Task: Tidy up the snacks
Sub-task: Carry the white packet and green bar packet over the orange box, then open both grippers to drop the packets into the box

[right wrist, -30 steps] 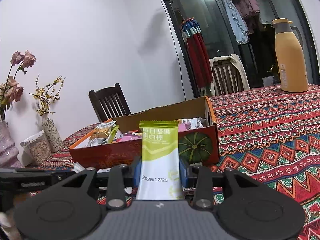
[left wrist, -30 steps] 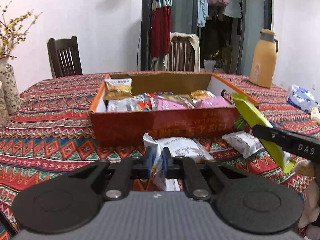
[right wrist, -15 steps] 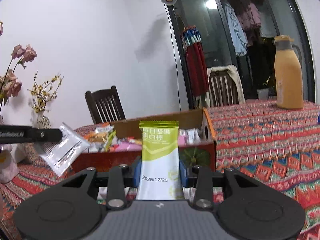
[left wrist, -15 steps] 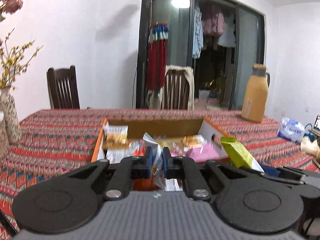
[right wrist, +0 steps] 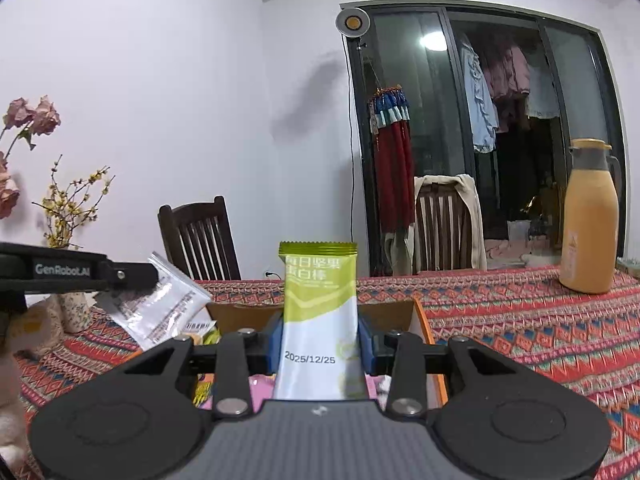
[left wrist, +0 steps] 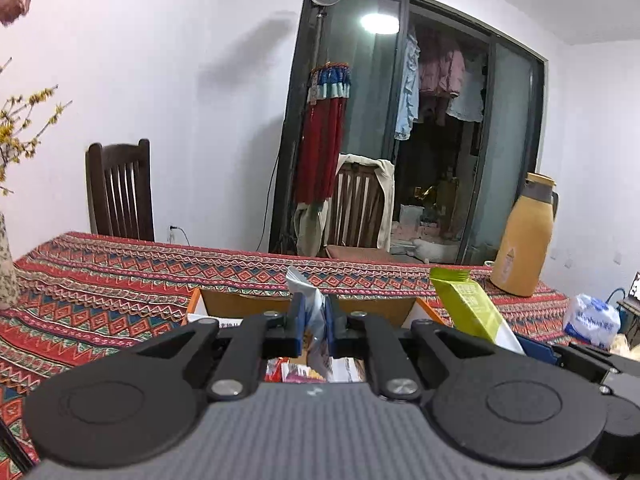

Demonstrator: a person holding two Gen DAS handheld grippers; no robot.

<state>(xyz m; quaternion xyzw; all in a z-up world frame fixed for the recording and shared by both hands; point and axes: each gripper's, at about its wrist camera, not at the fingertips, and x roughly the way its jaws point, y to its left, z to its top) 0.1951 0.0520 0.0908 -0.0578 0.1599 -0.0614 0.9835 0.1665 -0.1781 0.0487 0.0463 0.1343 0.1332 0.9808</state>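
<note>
My left gripper (left wrist: pixel 312 320) is shut on a silver-white snack packet (left wrist: pixel 310 300) and holds it above the open orange cardboard box (left wrist: pixel 224 304) of snacks. The packet also shows in the right wrist view (right wrist: pixel 160 300), hanging from the left gripper (right wrist: pixel 136 276). My right gripper (right wrist: pixel 320 336) is shut on a green and white protein bar (right wrist: pixel 318 312), upright, over the same box (right wrist: pixel 420 320). The bar shows at the right in the left wrist view (left wrist: pixel 468 308). Several snack packs lie in the box, mostly hidden by the grippers.
The table has a red patterned cloth (left wrist: pixel 100 280). A tan thermos jug (left wrist: pixel 524 240) stands at the back right, a tissue pack (left wrist: pixel 592 316) beside it. Flower vases (right wrist: pixel 74 308) stand at the left. Wooden chairs (left wrist: pixel 120 192) stand behind the table.
Both grippers have risen and moved forward over the box with their snacks. The box has dropped low in both views, now largely hidden below the fingers.
</note>
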